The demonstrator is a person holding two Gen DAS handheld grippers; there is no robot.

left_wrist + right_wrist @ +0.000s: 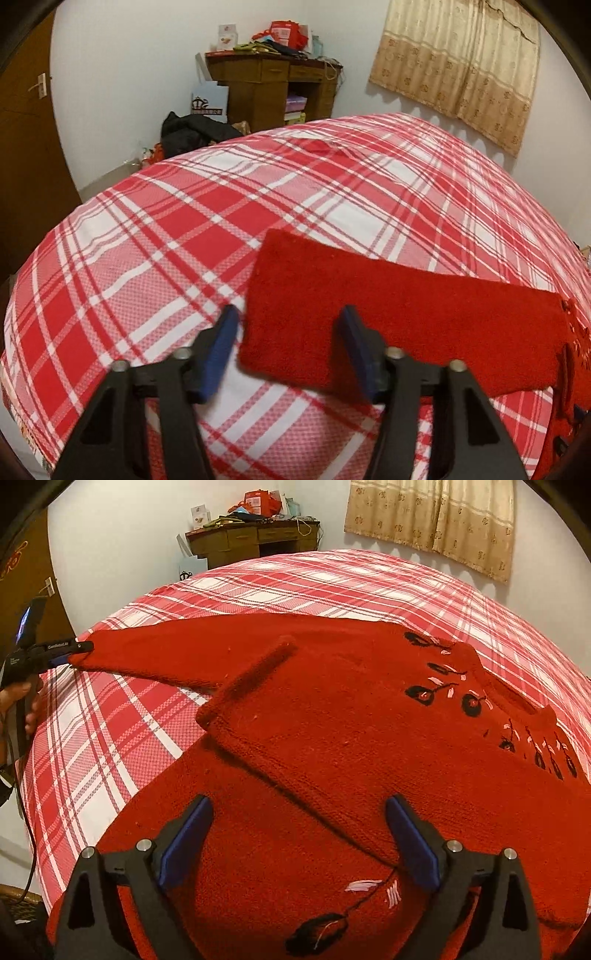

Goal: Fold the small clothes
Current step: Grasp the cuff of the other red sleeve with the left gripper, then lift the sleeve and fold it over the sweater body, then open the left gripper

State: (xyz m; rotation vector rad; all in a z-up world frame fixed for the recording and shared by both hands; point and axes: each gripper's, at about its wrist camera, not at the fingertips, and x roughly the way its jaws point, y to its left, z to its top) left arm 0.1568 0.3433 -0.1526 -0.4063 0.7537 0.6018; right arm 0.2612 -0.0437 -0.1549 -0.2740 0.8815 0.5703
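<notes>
A small red knitted sweater [332, 720] with black and pink embroidery lies spread on the plaid bed. One sleeve [388, 317] stretches out to the left, and its cuff end lies between the jaws of my open left gripper [286, 325]. In the right wrist view the left gripper [79, 650] sits at that cuff's tip. My right gripper [299, 816] is open and hovers over the sweater's body, where the other sleeve lies folded diagonally across it. Neither gripper is closed on cloth.
The bed is covered with a red and white plaid sheet [184, 229]. A wooden desk [273, 88] with clutter stands against the far wall, with bags on the floor beside it. A beige curtain [461, 66] hangs at the right. A brown door [26, 110] is at the left.
</notes>
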